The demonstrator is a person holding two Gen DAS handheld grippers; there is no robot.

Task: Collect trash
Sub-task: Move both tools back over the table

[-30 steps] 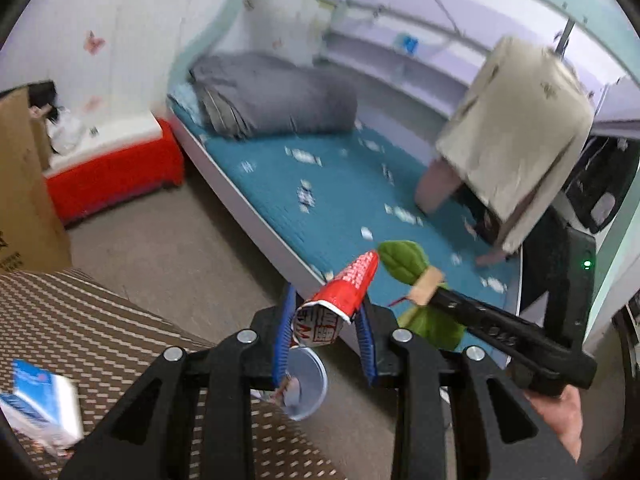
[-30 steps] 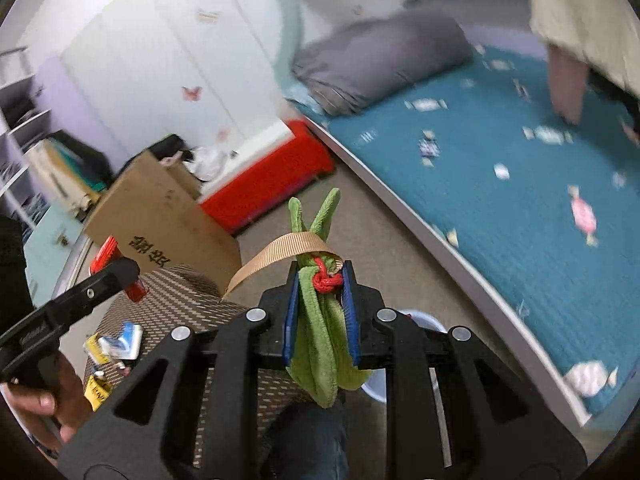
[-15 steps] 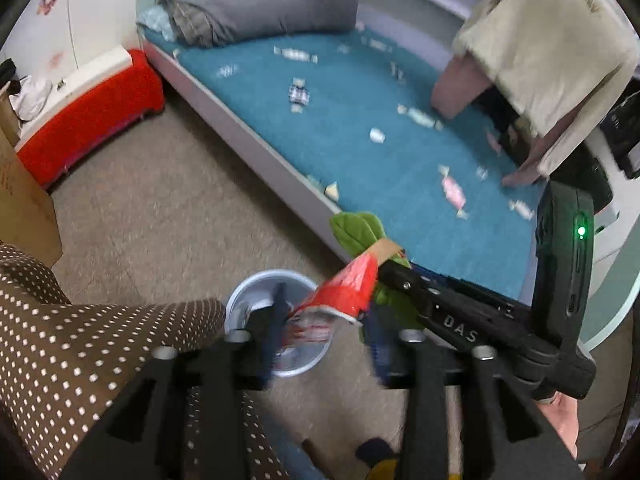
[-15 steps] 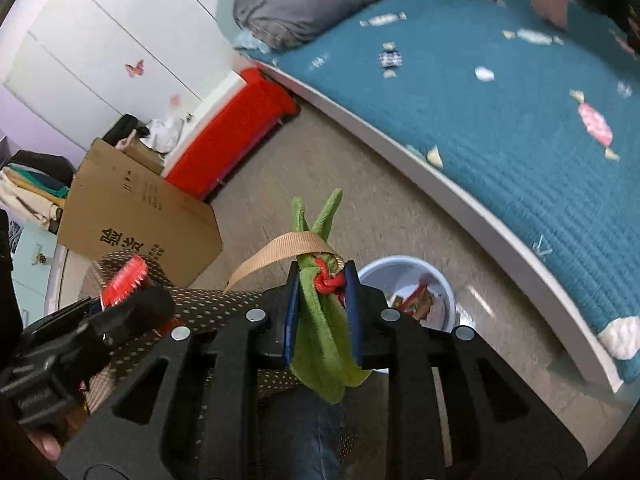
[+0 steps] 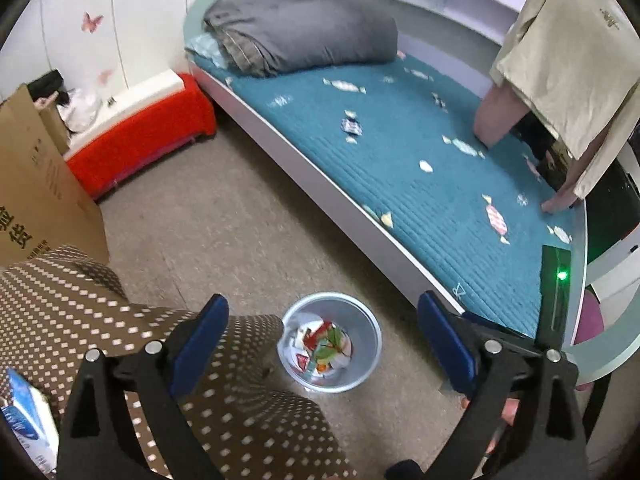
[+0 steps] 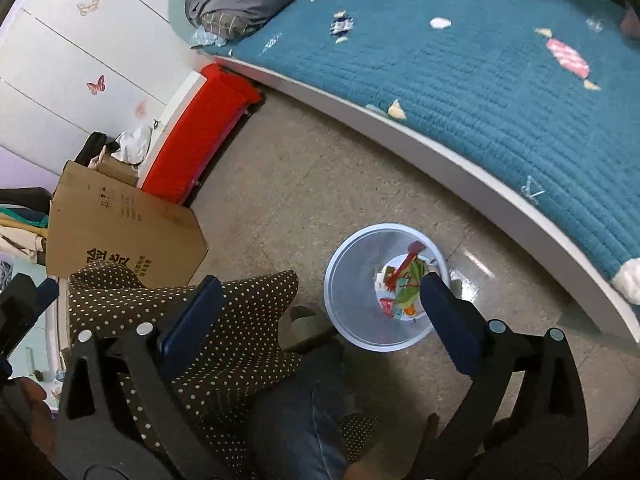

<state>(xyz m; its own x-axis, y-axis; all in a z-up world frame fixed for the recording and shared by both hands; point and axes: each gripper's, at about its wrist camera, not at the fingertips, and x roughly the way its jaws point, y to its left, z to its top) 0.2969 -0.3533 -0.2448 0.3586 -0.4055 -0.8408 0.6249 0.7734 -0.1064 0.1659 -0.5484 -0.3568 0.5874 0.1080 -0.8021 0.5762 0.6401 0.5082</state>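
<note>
A small pale blue waste bin (image 5: 362, 322) stands on the floor beside the bed; it also shows in the right wrist view (image 6: 348, 312). Inside lie a red wrapper (image 5: 316, 330), the green cloth item (image 6: 412, 284) and other scraps. My left gripper (image 5: 324, 320) is open and empty, held above the bin. My right gripper (image 6: 320, 292) is open and empty, also above the bin, its right fingertip over the rim. A blue and white packet (image 5: 22, 420) lies on the dotted cloth at lower left.
A brown polka-dot cloth (image 5: 100, 320) covers a surface left of the bin. A teal bed (image 5: 420, 160) with a grey quilt (image 5: 300, 40) lies on the right. A cardboard box (image 6: 120, 224) and a red bench (image 5: 140, 140) stand on the left. The person's leg (image 6: 296, 420) is below.
Both grippers have opened. The red wrapper has left my left gripper and the green cloth item my right gripper; both now lie in the bin. Both views tilted down toward the floor.
</note>
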